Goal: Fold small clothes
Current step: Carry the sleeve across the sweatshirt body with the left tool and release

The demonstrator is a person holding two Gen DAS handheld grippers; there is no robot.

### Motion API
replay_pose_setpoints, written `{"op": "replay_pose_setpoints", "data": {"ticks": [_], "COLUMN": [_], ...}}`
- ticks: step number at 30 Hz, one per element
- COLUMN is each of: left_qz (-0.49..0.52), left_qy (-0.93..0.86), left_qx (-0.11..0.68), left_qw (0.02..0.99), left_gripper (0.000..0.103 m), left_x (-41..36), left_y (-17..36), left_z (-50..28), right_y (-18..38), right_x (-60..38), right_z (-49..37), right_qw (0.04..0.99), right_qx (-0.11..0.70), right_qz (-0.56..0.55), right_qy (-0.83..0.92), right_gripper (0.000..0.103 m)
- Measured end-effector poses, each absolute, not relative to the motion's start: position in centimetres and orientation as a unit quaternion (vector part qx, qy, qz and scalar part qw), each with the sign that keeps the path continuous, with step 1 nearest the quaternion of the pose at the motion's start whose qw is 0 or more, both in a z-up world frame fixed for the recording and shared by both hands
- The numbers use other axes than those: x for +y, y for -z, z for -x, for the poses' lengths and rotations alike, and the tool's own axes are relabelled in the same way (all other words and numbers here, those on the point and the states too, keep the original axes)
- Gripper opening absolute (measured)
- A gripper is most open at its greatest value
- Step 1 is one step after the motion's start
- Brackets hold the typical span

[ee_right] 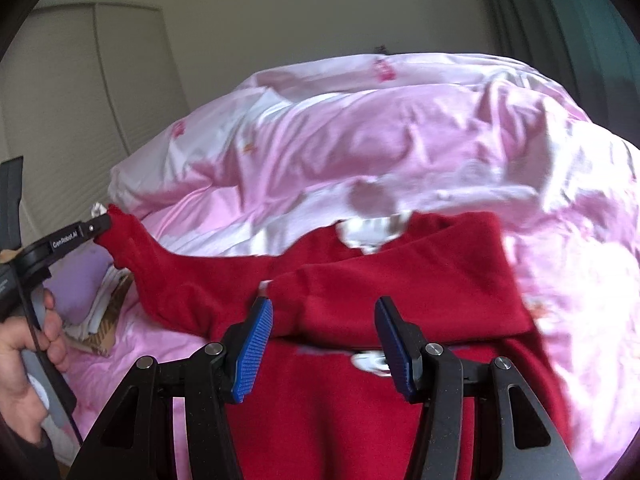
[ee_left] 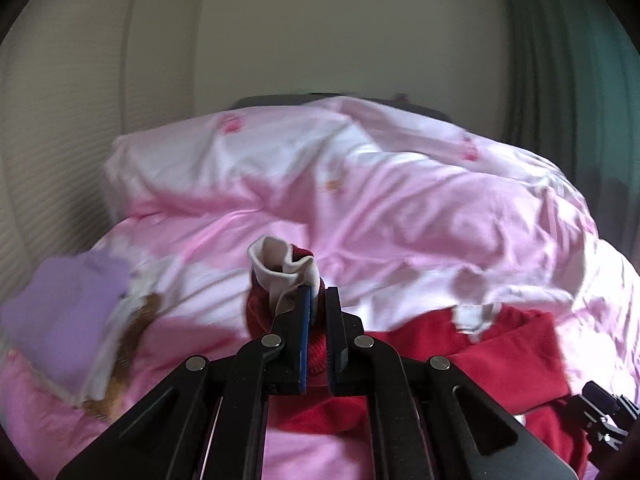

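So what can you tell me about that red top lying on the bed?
The red top looks like soft fleece, with a white collar and white cuff lining. It lies spread on the pink duvet, one sleeve folded across its body. The other sleeve is stretched out sideways, its cuff pinched in the left gripper. The right gripper hovers open above it.

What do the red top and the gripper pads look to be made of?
Red top: soft knit or fleece, matte, fuzzy nap, drapes limply; the exact fabric is unclear. Right gripper pads: blue, finely ribbed, probably rubber or plastic. Left gripper clamps the sleeve cuff.
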State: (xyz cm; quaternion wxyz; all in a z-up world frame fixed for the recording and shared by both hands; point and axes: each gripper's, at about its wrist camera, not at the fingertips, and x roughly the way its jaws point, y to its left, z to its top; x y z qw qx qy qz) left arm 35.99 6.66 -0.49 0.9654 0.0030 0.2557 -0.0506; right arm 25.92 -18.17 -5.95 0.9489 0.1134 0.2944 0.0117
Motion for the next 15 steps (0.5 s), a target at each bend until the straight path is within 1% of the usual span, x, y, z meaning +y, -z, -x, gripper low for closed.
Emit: {"op": "replay_pose_setpoints", "data": {"ticks": [8, 10, 15], "left_qz": [-0.044, -0.058, -0.085], "left_qy": [0.132, 0.151, 0.175], "left_qx": [0.270, 0.281, 0.316], "left_qw": [0.953, 0.946, 0.929], "left_gripper": [0.008, 0.008, 0.008], "left_x": [-6.6, -10.1, -15.9], "left_y": [1.1, 2.3, 6.2], "left_z": [-36.3, -36.2, -36.1], "right_y": [6.3, 6.7, 7.9], "right_x": [-26.4, -28.7, -33.0], "right_z": [-23.7, -23.2, -22.4], "right_qw": [0.946, 0.943, 0.935], "right_qx": [0.291, 0.294, 0.304], "right_qz": [-0.138, -0.145, -0.165], "right_qy": [0.037, 0.051, 0.077], "right_gripper": [0.054, 0.054, 0.054]}}
